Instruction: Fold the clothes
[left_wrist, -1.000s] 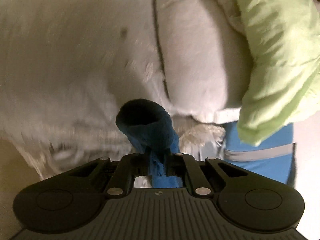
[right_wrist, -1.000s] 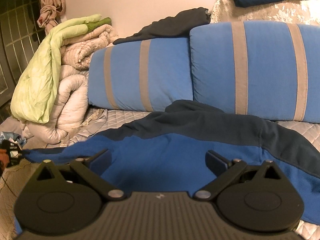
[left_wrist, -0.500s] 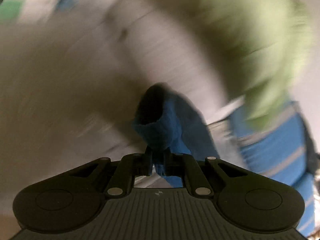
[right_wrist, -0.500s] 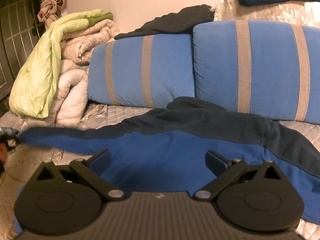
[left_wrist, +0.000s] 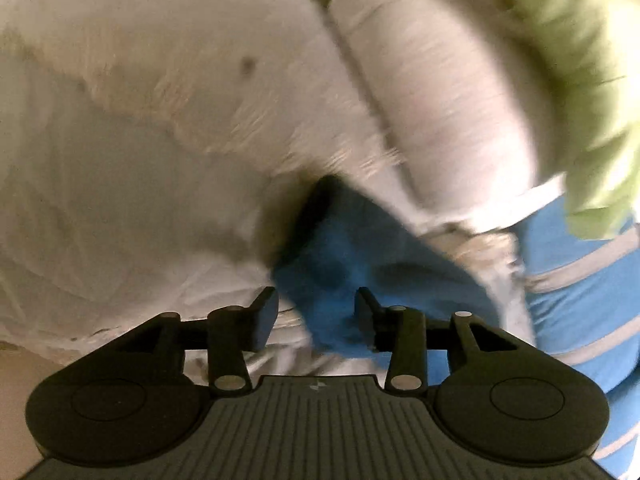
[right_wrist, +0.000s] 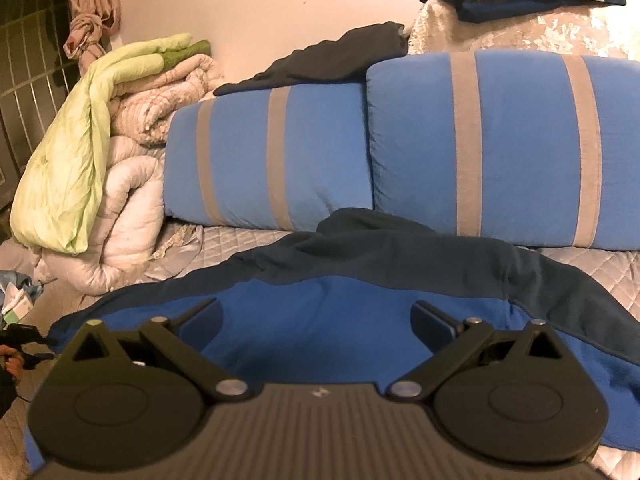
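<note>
A blue sweatshirt with a dark navy top lies spread on the quilted bed, below two pillows. Its left sleeve runs out to the far left, where the left gripper shows small beside a hand. In the left wrist view the sleeve's blue cuff lies between the jaws of my left gripper, which are opening. The left pad stands clear of the cloth and the right pad sits against it. My right gripper hovers open over the sweatshirt's blue body, with nothing between its fingers.
Two blue pillows with grey stripes lean behind the sweatshirt, a dark garment draped over them. Rolled white quilts under a green blanket are piled at the left, close ahead of the left gripper.
The left gripper has come down with the sleeve cuff and its jaws have parted, letting go of the cloth. The sleeve now lies lower on the bed. The right gripper has stayed put.
</note>
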The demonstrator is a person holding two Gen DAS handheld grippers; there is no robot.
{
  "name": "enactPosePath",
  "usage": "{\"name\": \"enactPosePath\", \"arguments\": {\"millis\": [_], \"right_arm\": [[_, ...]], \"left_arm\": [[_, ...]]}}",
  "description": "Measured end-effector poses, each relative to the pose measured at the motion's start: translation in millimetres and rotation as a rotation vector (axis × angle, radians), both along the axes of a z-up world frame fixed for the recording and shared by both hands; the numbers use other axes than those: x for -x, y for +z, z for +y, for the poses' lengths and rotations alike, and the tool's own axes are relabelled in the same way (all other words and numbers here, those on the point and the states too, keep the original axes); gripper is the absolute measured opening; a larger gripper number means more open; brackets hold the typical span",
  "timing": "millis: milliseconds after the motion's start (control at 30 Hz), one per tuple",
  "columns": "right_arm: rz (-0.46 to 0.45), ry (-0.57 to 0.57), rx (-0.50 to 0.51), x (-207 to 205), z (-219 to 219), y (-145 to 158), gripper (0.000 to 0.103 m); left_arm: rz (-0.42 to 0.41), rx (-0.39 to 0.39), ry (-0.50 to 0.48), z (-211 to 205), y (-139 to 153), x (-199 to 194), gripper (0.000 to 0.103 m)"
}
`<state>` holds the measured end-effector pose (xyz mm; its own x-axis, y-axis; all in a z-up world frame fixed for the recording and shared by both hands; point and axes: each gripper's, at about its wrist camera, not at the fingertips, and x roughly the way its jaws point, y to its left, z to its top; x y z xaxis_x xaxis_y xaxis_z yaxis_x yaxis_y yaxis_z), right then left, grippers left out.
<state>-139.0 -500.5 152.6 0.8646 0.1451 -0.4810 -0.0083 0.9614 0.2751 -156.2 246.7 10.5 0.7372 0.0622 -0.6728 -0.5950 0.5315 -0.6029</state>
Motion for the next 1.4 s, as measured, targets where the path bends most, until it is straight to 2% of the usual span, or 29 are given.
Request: {"name": "enactPosePath", "arguments": {"millis": [67, 200, 367, 467, 567, 700, 900, 1067, 1167, 1267, 1400], "right_arm": [[-0.002, -0.006, -0.006, 1.1, -2.9, 0.0, 0.103], [-0.007, -0.038, -0.017, 0.2, -9.3, 1.4, 0.103], [-0.035, -0.132, -0.025, -5.5, -20.9, 8.7, 0.103], [-0.08, -0.195, -0.069, -11.6, -33.4, 15.8, 0.103], [-0.182, -0.268, -0.088, -15.8, -45.4, 27.3, 0.103], [-0.382, -0.359, -0.078, -15.6, -58.4, 56.2, 0.103], [-0.567, -0.424, -0.045, -9.8, -79.7, 118.9, 0.103], [-0.676, -0.51, 0.033, 14.4, -106.6, 180.9, 0.103], [-0.705, -0.58, 0.096, 33.6, -125.7, 216.5, 0.103], [-0.665, -0.622, 0.182, 55.1, -144.1, 245.5, 0.103], [-0.508, -0.636, 0.365, 67.4, -159.6, 255.5, 0.103]], "left_arm": [[-0.046, -0.027, -0.008, -10.5, 19.4, 5.9, 0.049], [-0.131, -0.09, -0.061, -37.6, 66.3, -7.0, 0.057], [-0.232, -0.199, -0.198, -76.8, 135.2, -28.1, 0.066], [-0.292, -0.304, -0.284, -108.1, 172.5, -40.8, 0.071], [-0.331, -0.391, -0.325, -132.6, 206.4, -64.7, 0.073], [-0.418, -0.499, -0.339, -154.9, 263.1, -91.8, 0.073], [-0.554, -0.541, -0.344, -176.5, 336.9, -113.2, 0.078], [-0.62, -0.519, -0.381, -195.8, 369.8, -124.1, 0.081], [-0.618, -0.473, -0.426, -205.6, 372.8, -130.8, 0.082], [-0.576, -0.509, -0.497, -226.6, 364.9, -133.8, 0.082], [-0.523, -0.552, -0.6, -261.0, 336.1, -137.6, 0.082]]}}
